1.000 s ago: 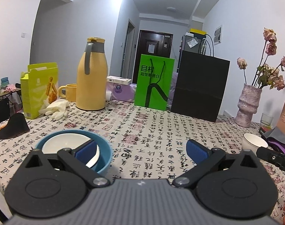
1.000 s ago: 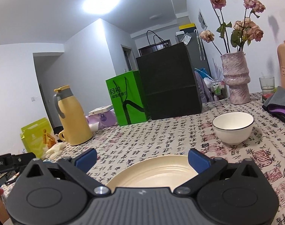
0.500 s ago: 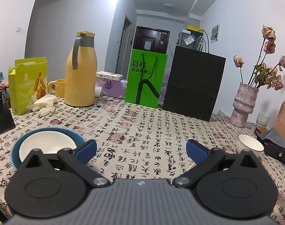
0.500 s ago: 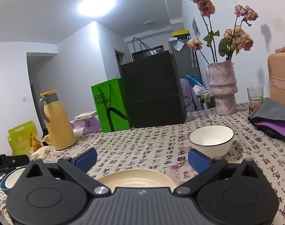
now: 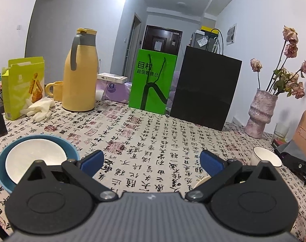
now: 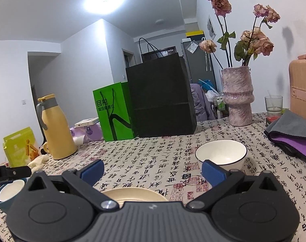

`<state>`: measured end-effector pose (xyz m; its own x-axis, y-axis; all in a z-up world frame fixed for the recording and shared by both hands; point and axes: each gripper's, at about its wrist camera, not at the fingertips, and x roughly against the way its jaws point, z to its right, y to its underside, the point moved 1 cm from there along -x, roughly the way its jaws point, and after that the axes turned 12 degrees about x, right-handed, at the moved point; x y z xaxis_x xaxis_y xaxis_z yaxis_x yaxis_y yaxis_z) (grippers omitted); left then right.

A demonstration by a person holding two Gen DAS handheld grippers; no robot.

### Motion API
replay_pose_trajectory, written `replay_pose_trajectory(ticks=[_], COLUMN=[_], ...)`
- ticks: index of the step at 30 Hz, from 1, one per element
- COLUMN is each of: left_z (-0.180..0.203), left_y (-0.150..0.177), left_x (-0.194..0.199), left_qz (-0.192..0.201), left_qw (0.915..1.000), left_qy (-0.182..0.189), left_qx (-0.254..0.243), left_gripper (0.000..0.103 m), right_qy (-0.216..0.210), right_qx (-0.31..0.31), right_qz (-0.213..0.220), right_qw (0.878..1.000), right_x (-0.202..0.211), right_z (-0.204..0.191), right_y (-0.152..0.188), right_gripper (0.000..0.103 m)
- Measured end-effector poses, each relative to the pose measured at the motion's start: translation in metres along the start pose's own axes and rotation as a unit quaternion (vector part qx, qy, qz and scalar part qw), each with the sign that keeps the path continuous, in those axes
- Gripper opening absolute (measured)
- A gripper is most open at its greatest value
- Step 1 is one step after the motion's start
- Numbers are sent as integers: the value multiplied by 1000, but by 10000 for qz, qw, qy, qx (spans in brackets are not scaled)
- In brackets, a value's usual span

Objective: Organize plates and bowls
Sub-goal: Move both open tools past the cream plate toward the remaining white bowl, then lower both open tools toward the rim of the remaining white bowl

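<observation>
Since the earlier frame you drew both grippers back and up. Your right gripper (image 6: 152, 171) hung spread and empty, the cream plate (image 6: 132, 194) directly below it and the white bowl (image 6: 221, 154) ahead-right; your left gripper (image 5: 151, 162), likewise released, sat farther off.

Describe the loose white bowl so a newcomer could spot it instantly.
Find the pink vase of dried roses at the table's far right. Nearer the camera stands the white bowl, alone on the patterned cloth. Its thin black rim marks it; the other white bowl nests in blue.
</observation>
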<state>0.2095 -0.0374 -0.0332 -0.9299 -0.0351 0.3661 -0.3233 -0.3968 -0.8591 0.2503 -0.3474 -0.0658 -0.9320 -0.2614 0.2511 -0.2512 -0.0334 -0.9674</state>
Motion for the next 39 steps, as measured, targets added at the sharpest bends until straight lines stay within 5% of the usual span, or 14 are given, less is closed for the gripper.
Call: replay_pose_trajectory(ticks=[39], left_z=[96], left_y=[-11], left_x=[-43], left_qz=[-341], left_qw=[9978], left_qy=[558], left_qx=[-144], left_gripper=[103], right_qy=[250], right_qx=[-208], right_qz=[58], right_qw=[9995], right_x=[-18], right_z=[72], right_y=[-30], right_gripper=[103])
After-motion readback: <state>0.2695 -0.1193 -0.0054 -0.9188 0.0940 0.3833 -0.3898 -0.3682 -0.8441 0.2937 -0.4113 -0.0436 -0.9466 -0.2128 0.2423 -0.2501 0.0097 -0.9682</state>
